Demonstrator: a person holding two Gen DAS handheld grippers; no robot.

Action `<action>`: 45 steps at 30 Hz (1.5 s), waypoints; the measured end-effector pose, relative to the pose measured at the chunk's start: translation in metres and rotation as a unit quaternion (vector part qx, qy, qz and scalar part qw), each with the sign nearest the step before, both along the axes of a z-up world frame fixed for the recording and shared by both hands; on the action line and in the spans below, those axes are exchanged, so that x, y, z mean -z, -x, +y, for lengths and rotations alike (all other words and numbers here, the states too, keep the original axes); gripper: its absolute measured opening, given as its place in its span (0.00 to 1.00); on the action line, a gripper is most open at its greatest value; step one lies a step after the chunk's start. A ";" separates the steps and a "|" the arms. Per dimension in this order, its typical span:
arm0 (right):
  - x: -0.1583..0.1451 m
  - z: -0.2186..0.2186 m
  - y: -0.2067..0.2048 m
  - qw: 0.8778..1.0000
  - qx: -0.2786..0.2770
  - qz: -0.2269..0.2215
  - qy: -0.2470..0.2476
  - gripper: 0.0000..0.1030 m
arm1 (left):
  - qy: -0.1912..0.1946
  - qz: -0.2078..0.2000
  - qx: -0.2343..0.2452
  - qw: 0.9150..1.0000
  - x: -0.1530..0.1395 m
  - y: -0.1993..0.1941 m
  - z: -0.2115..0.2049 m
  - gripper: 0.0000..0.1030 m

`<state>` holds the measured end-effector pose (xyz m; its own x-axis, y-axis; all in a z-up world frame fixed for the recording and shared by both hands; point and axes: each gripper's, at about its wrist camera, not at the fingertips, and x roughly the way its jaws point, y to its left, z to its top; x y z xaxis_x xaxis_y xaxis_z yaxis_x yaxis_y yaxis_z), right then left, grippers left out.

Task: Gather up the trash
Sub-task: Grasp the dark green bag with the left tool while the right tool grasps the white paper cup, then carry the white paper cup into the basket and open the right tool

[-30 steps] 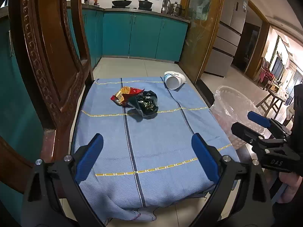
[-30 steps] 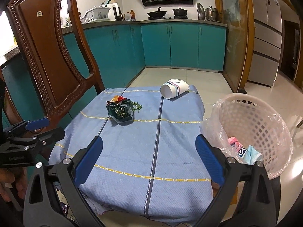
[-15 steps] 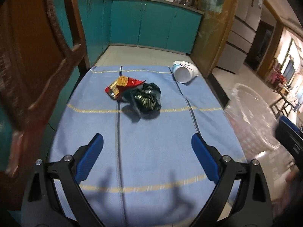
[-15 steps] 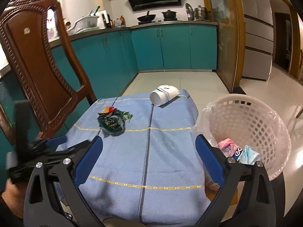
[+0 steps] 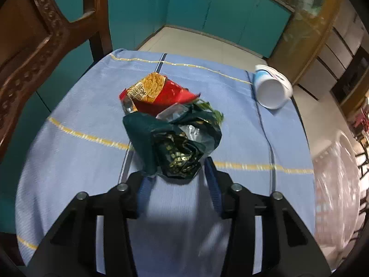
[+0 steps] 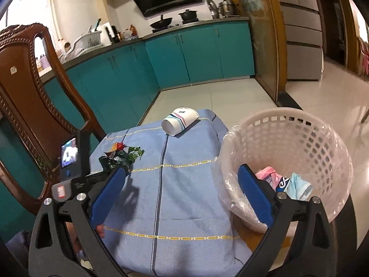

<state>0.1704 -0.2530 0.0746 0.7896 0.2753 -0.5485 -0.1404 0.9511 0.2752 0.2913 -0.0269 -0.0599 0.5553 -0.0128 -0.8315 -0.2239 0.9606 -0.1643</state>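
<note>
A crumpled dark green wrapper lies on the blue tablecloth, against a red and yellow snack wrapper and some green leaves. My left gripper has its blue fingers partly closed around the near end of the green wrapper. A white paper cup lies on its side at the far right corner; it also shows in the right wrist view. My right gripper is open and empty above the table's near edge, next to the white trash basket.
A carved wooden chair stands at the table's left side. The basket, lined with clear plastic, holds pink and blue trash. Teal kitchen cabinets stand across the tiled floor behind the table.
My left gripper has moved forward across the table to the green wrapper and its fingers have narrowed around it. My right gripper has risen a little and stays open.
</note>
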 end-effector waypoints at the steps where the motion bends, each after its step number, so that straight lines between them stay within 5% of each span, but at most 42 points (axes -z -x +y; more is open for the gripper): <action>1: 0.000 0.000 -0.002 1.000 -0.006 0.001 0.002 0.93 | 0.007 -0.008 0.008 1.000 -0.006 0.013 0.003 0.39; 8: -0.010 0.014 -0.036 0.995 -0.097 0.014 0.024 0.93 | 0.035 -0.077 0.090 0.992 -0.062 0.093 0.021 0.38; 13: -0.027 0.054 -0.117 0.958 -0.230 0.013 0.168 0.94 | 0.015 -0.137 0.103 0.985 -0.087 0.123 0.038 0.38; 23: 0.025 0.083 -0.283 0.900 -0.354 0.148 0.208 0.94 | 0.032 -0.134 0.109 0.984 -0.086 0.106 0.060 0.38; 34: 0.083 0.122 -0.336 0.859 -0.382 0.197 0.278 0.94 | 0.045 -0.129 0.109 0.985 -0.087 0.106 0.068 0.39; 37: 0.099 0.122 -0.342 0.854 -0.369 0.252 0.267 0.90 | 0.050 -0.125 0.114 0.984 -0.088 0.106 0.066 0.39; 39: 0.099 0.121 -0.336 0.857 -0.357 0.241 0.284 0.83 | 0.050 -0.124 0.115 0.984 -0.088 0.107 0.066 0.39; 45: 0.050 0.108 -0.280 0.906 -0.303 0.185 0.231 0.83 | 0.057 -0.130 0.104 0.984 -0.090 0.111 0.072 0.39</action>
<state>0.4508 -0.1453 0.0242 0.3092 0.2702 -0.9118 -0.6541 0.7564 0.0024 0.1806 0.0455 0.0304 0.7240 -0.2336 -0.6490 0.0393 0.9533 -0.2993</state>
